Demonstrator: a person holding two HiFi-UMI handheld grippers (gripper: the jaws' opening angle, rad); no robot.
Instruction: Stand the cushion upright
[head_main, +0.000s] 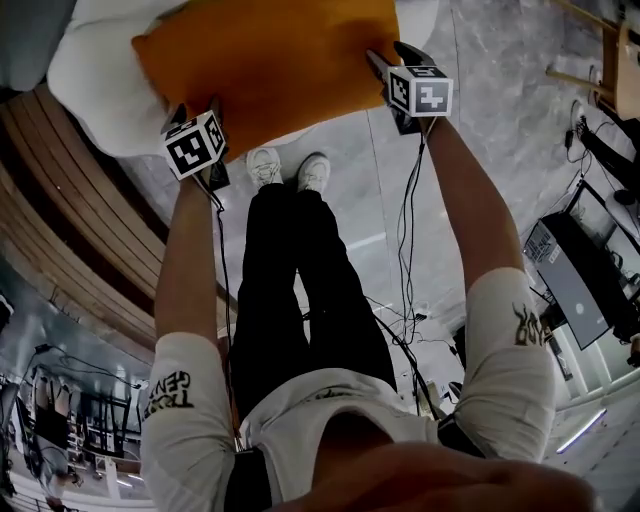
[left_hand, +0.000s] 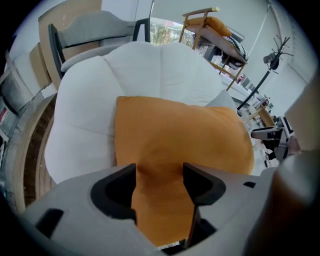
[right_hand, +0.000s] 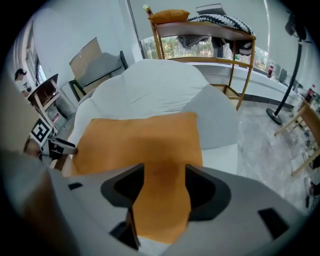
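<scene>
While jaws stand spread, cushion lies with near corners inside left gripper, right gripper, unpinched.

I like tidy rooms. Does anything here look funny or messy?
The orange cushion lies slumped down on the white seat instead of standing up. Nothing looks spilled or broken.

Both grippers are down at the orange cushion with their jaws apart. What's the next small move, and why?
Probably close the left gripper and right gripper on the near edge of the orange cushion. Both stand open with that edge between the jaws, and the cushion lies on the white seat, not yet gripped or raised.
</scene>
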